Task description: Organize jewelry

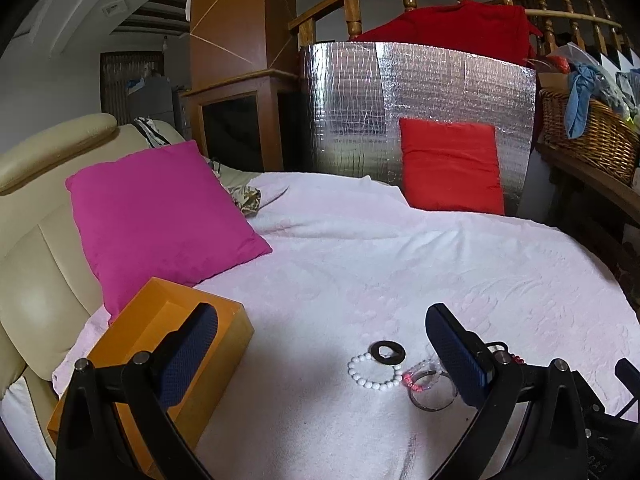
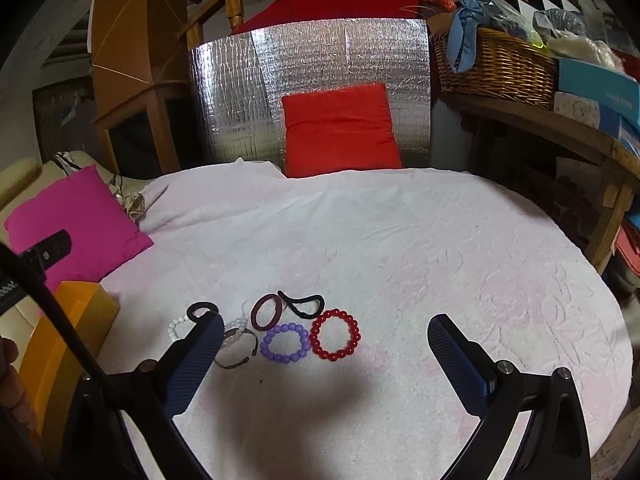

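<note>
Jewelry lies in a cluster on the white towel: a red bead bracelet, a purple bead bracelet, a maroon ring, a black hair tie, a metal bangle and a white bead bracelet under a flat black ring. An open orange box stands at the left. My left gripper is open, hovering between the box and the white beads. My right gripper is open just in front of the red and purple bracelets. Neither holds anything.
A magenta cushion leans against the cream sofa behind the box. A red cushion rests on a silver foil panel at the back. A wicker basket sits on a wooden shelf at the right.
</note>
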A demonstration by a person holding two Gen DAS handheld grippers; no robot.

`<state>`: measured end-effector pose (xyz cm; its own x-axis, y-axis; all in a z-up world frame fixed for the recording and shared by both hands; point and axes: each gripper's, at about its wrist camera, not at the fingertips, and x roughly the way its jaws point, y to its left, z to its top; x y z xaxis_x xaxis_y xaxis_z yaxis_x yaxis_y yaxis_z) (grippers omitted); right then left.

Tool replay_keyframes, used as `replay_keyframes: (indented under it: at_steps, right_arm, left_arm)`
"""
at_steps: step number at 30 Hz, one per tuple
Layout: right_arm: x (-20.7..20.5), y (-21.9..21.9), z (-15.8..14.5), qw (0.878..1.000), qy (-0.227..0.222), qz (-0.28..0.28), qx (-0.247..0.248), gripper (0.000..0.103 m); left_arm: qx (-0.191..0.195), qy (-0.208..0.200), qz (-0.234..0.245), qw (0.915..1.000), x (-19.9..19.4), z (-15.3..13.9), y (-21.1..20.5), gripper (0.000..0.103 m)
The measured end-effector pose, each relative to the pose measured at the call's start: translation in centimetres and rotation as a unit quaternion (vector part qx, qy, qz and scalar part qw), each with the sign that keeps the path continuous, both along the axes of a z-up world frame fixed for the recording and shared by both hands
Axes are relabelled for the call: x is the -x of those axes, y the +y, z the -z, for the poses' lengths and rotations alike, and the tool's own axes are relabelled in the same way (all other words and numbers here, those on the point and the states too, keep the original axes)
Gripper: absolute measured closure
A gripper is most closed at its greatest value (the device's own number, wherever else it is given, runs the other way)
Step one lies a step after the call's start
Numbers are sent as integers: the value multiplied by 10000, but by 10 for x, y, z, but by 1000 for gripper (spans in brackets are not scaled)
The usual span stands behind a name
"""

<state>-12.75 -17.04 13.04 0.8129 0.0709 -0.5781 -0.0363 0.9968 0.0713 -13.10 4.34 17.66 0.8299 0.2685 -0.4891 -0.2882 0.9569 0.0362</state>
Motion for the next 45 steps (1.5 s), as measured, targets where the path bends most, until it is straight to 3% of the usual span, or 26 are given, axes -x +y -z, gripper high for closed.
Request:
replay_keyframes:
  at_steps: [9, 24, 38, 45]
  right_arm:
    - [-6, 7, 4, 9999, 43, -76, 121, 0]
    - [-28, -6, 18, 9978, 472, 80, -459, 0]
    - [-53, -7, 25, 9965, 684, 89, -480, 0]
    - [-70, -19, 37, 9938, 957, 4, -573, 0]
  left_arm:
    - [-5, 83, -27, 10000, -9, 8, 6, 0]
    - [-85, 213, -131, 9997, -16, 21, 21, 0]
    - [-71, 360, -123, 9993, -24, 30, 24, 0]
    - [131, 765, 74, 9970, -40, 53, 31, 0]
